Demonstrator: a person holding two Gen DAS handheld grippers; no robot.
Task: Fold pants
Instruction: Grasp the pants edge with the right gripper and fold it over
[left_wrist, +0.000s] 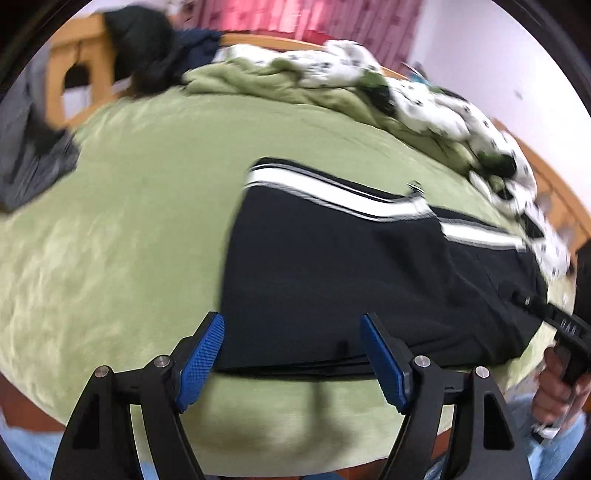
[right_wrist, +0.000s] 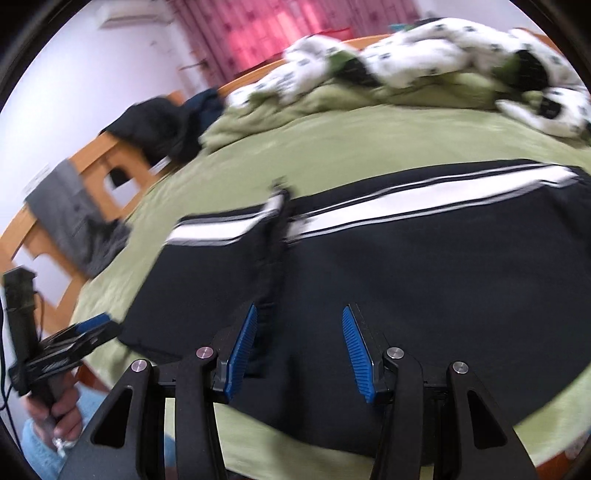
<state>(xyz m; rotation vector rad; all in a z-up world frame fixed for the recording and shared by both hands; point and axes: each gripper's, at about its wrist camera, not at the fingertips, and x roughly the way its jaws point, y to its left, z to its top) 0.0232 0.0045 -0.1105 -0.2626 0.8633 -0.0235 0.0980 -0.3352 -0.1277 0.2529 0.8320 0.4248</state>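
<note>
Left gripper (left_wrist: 291, 354) jaws wide, empty, at near left edge of black white-striped fabric pants (left_wrist: 369, 266). Right gripper (right_wrist: 299, 350) jaws half open, empty, over pants middle. Pants flat, folded on green fleece bed cover (left_wrist: 129, 221). Next: pinch all edge layers together. Right view alone shows left gripper sideways.

I see the pants (left_wrist: 332, 266) lying flat on the green bed cover (left_wrist: 140, 206), near its front edge. They are black with a white side stripe (right_wrist: 424, 201) along the far edge, and one layer lies folded over another.
</note>
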